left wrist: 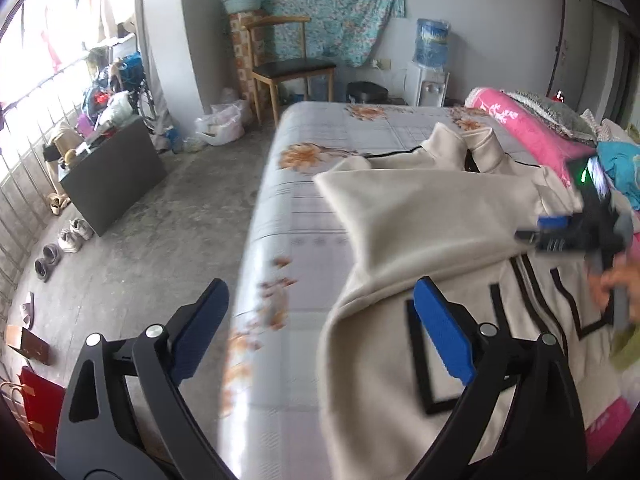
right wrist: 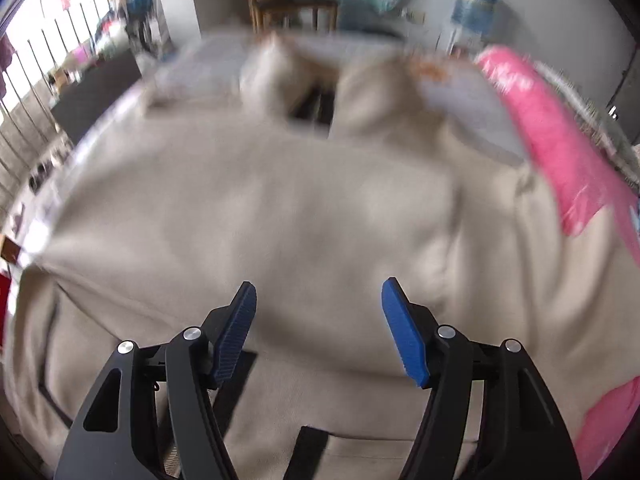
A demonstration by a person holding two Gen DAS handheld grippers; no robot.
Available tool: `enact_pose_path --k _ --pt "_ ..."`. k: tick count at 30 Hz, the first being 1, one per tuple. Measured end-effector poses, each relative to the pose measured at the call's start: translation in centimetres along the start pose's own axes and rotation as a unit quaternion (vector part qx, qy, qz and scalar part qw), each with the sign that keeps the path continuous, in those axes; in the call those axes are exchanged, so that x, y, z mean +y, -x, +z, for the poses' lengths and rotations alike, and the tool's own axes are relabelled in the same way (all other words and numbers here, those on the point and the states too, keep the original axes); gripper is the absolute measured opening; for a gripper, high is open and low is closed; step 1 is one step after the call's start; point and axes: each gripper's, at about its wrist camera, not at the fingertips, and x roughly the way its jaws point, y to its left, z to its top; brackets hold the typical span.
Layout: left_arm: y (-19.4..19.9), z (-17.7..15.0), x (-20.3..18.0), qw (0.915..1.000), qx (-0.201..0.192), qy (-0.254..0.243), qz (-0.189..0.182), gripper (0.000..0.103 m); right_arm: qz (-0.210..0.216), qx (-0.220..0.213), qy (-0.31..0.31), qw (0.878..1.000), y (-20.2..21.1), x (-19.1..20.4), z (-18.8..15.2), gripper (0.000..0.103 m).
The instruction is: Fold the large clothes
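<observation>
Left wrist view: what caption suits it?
Open left tool hovers over beige jacket on the bed.

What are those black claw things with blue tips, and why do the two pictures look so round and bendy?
Those are tools a person holds, one in each hand. Each has a small wide-angle camera looking along its two fingers, so everything bends. One picture comes from the left hand-held gripper, the other from the right hand-held gripper. Both are open and hold nothing. A big beige jacket with black trim lies on the bed, next to a pink blanket. In the left picture you can also see the right tool over the jacket. The right picture is blurry.
</observation>
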Motion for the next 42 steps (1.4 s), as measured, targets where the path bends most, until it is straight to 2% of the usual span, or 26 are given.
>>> enact_pose_path --k 2,7,10,14,15,16,18,20,23,26,29,32,36,39,42 --pt "-2.1 1.1 -2.0 0.9998 0.018 -0.011 0.002 0.09 0.01 0.013 -0.003 1.0 0.6 -0.5 -0.6 0.069" --pt "-6.8 2.9 -6.6 0.9985 0.045 -0.027 -0.013 0.09 0.003 -0.017 -0.009 1.0 2.9 -2.4 -1.8 0.07" --pt "-10.5 3.5 -9.5 0.9968 0.069 -0.032 -0.023 0.09 -0.036 -0.024 0.007 0.999 2.4 -3.1 -2.1 0.079" --pt "-15.2 2.6 -12.9 0.9923 0.103 -0.07 0.0 0.091 -0.042 -0.002 0.013 0.999 0.6 -3.7 -3.1 0.088" --pt "-15.5 2.1 -13.3 0.9927 0.094 -0.075 0.009 0.094 -0.041 -0.011 0.012 0.999 0.7 -3.8 -3.3 0.091" --pt "-15.0 1.7 -13.3 0.995 0.068 -0.07 0.02 0.095 -0.04 -0.004 0.015 0.999 0.4 -4.0 -3.3 0.097" --pt "-14.9 1.1 -13.3 0.9952 0.063 -0.072 0.018 0.095 -0.02 0.001 -0.001 1.0 0.2 -4.6 -3.4 0.097" --pt "-14.6 0.8 -13.0 0.9955 0.064 -0.069 0.011 0.095 -0.001 0.003 -0.021 1.0 -0.1 -5.3 -3.4 0.097" --pt "-14.6 0.8 -12.5 0.9957 0.079 -0.049 -0.003 0.096 -0.001 -0.01 -0.003 1.0 -0.1 -5.1 -3.5 0.097" --pt "-14.9 1.0 -12.0 0.9955 0.093 -0.016 -0.012 0.096 0.014 0.007 0.01 1.0 0.2 -5.9 -3.4 0.097" --pt "-15.0 0.7 -12.1 0.9955 0.093 -0.01 -0.012 0.096 -0.018 0.014 0.003 1.0 1.9 -7.2 -3.5 0.097" --pt "-14.9 0.5 -12.0 0.9962 0.084 -0.012 -0.016 0.096 -0.046 -0.024 -0.029 0.998 5.4 -11.2 -4.1 0.097" --pt "-15.0 0.5 -12.0 0.9965 0.08 -0.015 -0.018 0.096 -0.064 -0.05 -0.114 0.99 9.3 -19.5 -5.5 0.097" --pt "-15.3 0.7 -11.9 0.9961 0.084 -0.016 -0.02 0.096 -0.098 -0.052 -0.222 0.969 11.4 -28.7 -8.1 0.097" --pt "-15.3 0.7 -11.6 0.9962 0.082 -0.018 -0.022 0.096 -0.105 -0.056 -0.311 0.943 12.5 -35.6 -10.9 0.094"
